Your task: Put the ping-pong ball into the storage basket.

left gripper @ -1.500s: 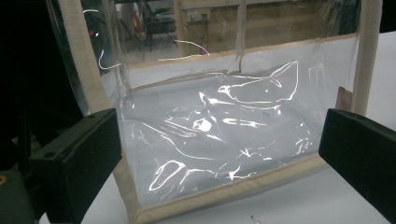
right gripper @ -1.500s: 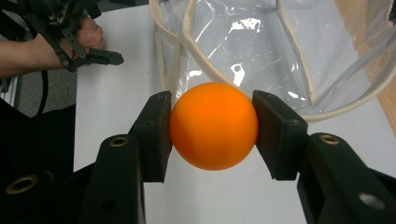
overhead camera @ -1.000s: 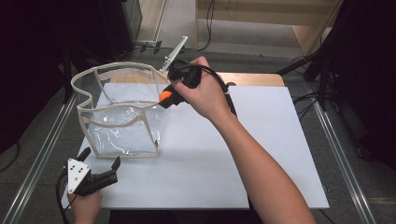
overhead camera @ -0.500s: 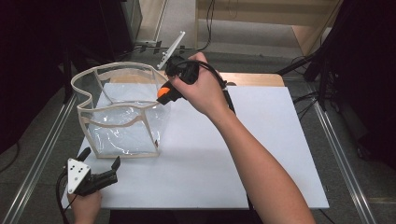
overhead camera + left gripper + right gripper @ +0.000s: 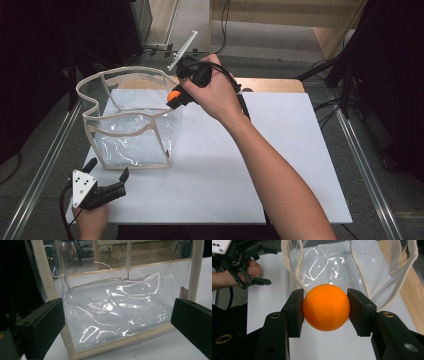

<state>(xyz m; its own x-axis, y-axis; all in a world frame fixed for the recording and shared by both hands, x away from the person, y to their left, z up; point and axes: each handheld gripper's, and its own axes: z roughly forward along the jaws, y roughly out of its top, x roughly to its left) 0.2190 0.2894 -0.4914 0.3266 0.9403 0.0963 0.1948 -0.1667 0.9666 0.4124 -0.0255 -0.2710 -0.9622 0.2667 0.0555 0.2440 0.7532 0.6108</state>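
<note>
1. Barely any change since the earlier frames: right tongs (image 5: 172, 97) sit a touch higher over the bag rim, left tongs (image 5: 107, 172) unmoved.
2. Right tongs: jaws clamped on the orange ball (image 5: 326, 307), one pad on each side.
3. Ball hangs above the near rim of the clear bag (image 5: 131, 125); the bag's open mouth lies just beyond the right tongs.
4. Left tongs: jaws wide apart, nothing between them, resting low on the white surface (image 5: 260, 160).
5. Bag stands just ahead of the left tongs, not touching.
</note>
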